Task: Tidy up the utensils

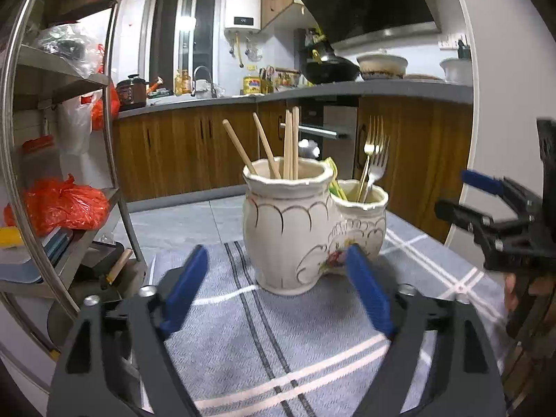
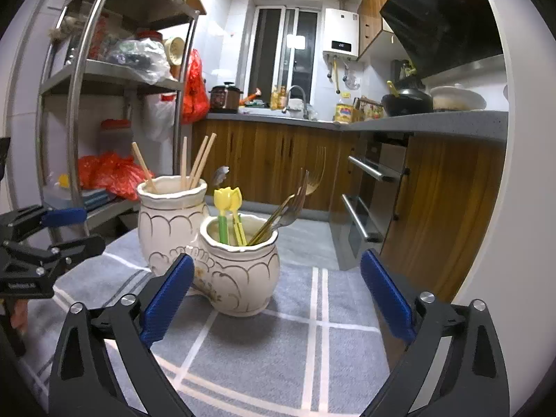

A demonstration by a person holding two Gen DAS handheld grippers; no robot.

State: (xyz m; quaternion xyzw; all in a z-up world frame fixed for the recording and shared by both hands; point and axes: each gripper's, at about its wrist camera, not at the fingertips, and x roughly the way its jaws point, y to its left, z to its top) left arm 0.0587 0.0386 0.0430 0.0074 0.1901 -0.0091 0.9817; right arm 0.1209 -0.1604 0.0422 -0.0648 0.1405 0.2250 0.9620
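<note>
A cream double-pot ceramic holder (image 1: pixel 288 229) (image 2: pixel 222 264) stands on a grey striped cloth (image 1: pixel 243 330) (image 2: pixel 278 347). Its taller pot holds several wooden chopsticks (image 1: pixel 290 142) (image 2: pixel 198 163). The lower pot holds forks (image 1: pixel 373 156) (image 2: pixel 295 205) and yellow-green plastic utensils (image 2: pixel 229 212). My left gripper (image 1: pixel 278 288) is open just in front of the holder, nothing between its blue pads. My right gripper (image 2: pixel 274 299) is open wide before the lower pot, holding nothing. Each gripper shows at the edge of the other's view: the right gripper (image 1: pixel 493 215), the left gripper (image 2: pixel 52 232).
A metal shelf rack (image 1: pixel 69 139) (image 2: pixel 114 80) with red plastic bags (image 1: pixel 66 205) stands to the left. Wooden cabinets and a grey counter (image 1: pixel 312 93) (image 2: pixel 417 121) with a wok, pots and a sink lie behind. An oven (image 2: pixel 371 194) is at the right.
</note>
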